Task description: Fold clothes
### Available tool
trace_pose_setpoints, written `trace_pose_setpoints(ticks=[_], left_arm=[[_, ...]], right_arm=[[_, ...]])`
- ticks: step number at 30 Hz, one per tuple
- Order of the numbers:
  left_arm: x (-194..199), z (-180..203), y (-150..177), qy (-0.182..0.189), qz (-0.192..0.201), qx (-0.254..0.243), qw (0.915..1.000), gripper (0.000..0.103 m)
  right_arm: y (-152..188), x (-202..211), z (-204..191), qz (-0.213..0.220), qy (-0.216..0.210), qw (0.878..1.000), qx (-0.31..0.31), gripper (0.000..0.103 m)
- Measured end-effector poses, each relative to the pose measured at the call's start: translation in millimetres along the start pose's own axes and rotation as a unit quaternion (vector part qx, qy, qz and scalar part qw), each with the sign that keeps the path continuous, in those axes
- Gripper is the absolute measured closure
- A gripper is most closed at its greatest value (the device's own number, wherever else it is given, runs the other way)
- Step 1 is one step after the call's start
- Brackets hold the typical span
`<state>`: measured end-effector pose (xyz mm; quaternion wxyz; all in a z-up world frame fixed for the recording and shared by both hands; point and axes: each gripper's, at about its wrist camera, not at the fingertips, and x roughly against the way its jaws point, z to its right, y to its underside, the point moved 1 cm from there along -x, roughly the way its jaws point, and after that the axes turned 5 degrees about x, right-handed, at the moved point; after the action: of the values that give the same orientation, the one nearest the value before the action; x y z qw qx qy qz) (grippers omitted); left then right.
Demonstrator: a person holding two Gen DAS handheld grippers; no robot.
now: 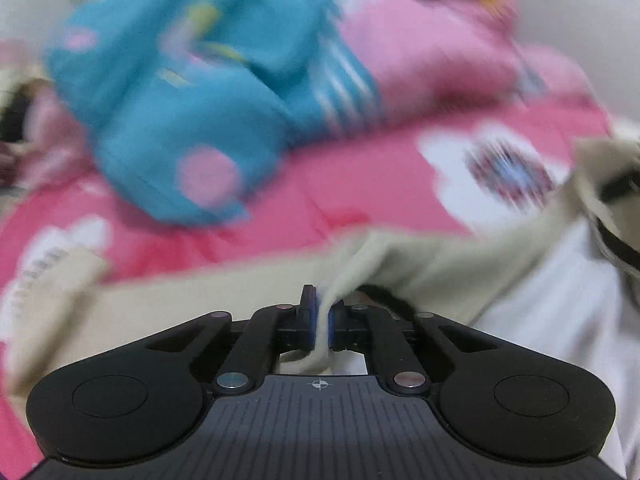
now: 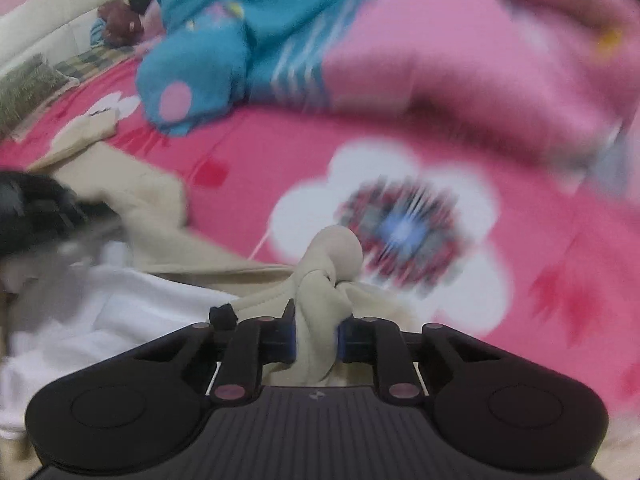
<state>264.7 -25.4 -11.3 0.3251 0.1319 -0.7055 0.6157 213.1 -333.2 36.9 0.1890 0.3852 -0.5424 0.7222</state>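
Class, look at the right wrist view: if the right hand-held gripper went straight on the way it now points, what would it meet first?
The right hand-held gripper is already shut on bunched beige garment, so that cloth comes first. Beyond it, probably the pink bedspread near its white flower print; blur leaves depth unclear.

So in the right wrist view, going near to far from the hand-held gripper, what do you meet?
Right hand-held gripper shut on the beige garment → white flower print on the pink bedsheet → blue polka-dot garment.

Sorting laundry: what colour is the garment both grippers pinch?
Beige garment; clearest in right wrist view.
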Motion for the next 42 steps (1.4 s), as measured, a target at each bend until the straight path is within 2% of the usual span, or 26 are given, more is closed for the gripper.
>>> trace_pose_setpoints(ticks=[3, 5, 7, 11, 12, 14, 16, 18, 21, 22, 24, 26, 27, 28, 30, 31, 33, 37, 40, 42], left_arm=[[19, -26, -25, -0.025, 0.059, 0.048, 0.9968, 0.098], [28, -36, -42, -0.047, 0.098, 0.065, 0.9919, 0.098], [32, -44, -57, -0.069, 0.127, 0.078, 0.9865, 0.098], [28, -57, -86, -0.099, 0.166, 0.101, 0.9760, 0.098], [26, -59, -93, -0.106, 0.176, 0.105, 0.9731, 0.098], [12, -56, -96, -0.116, 0.171, 0.101, 0.9733, 0.098], [-3, -50, -97, -0.125, 0.159, 0.092, 0.9750, 0.098], [-30, -49, -87, -0.136, 0.126, 0.091, 0.9785, 0.097], [-67, -48, -66, -0.145, 0.064, 0.079, 0.9842, 0.093], [-78, -48, -59, -0.143, 0.040, 0.074, 0.9862, 0.088], [-85, -49, -50, -0.129, 0.010, 0.074, 0.9887, 0.085], [-85, -51, -44, -0.115, -0.005, 0.081, 0.9900, 0.077], [-79, -54, -44, -0.109, -0.002, 0.088, 0.9902, 0.067], [-72, -56, -45, -0.104, 0.002, 0.095, 0.9900, 0.056], [-55, -59, -49, -0.103, 0.018, 0.107, 0.9888, 0.042], [-45, -61, -50, -0.104, 0.026, 0.110, 0.9882, 0.035], [-25, -63, -52, -0.106, 0.041, 0.113, 0.9871, 0.031], [21, -62, -45, -0.096, 0.051, 0.122, 0.9866, 0.031], [58, -55, -24, -0.053, 0.045, 0.127, 0.9894, 0.029], [84, -44, 3, -0.013, 0.031, 0.135, 0.9903, 0.029]], right_arm=[[-28, 17, -4, 0.066, 0.042, 0.996, 0.044, 0.086], [-53, 22, -15, 0.103, 0.068, 0.988, 0.087, 0.086], [-82, 21, -28, 0.139, 0.102, 0.976, 0.134, 0.086], [-142, 11, -44, 0.204, 0.169, 0.942, 0.204, 0.086], [-155, 5, -46, 0.213, 0.184, 0.936, 0.211, 0.086], [-176, -14, -47, 0.220, 0.210, 0.927, 0.219, 0.086], [-184, -46, -45, 0.204, 0.220, 0.929, 0.215, 0.085], [-184, -84, -42, 0.174, 0.215, 0.940, 0.200, 0.082], [-163, -139, -39, 0.122, 0.213, 0.953, 0.178, 0.069], [-156, -152, -37, 0.104, 0.213, 0.956, 0.172, 0.063], [-145, -163, -31, 0.079, 0.208, 0.961, 0.163, 0.061], [-141, -153, -23, 0.073, 0.194, 0.966, 0.153, 0.060], [-139, -148, -19, 0.070, 0.187, 0.969, 0.148, 0.059], [-139, -137, -14, 0.072, 0.182, 0.971, 0.138, 0.044], [-141, -105, -3, 0.087, 0.176, 0.974, 0.110, 0.026], [-139, -86, 4, 0.099, 0.169, 0.976, 0.092, 0.021], [-135, -48, 17, 0.117, 0.146, 0.981, 0.047, 0.016], [-105, 23, 31, 0.123, 0.077, 0.988, -0.057, 0.015], [-64, 61, 25, 0.102, 0.010, 0.985, -0.137, 0.014], [-23, 78, 16, 0.086, -0.047, 0.975, -0.197, 0.014]])
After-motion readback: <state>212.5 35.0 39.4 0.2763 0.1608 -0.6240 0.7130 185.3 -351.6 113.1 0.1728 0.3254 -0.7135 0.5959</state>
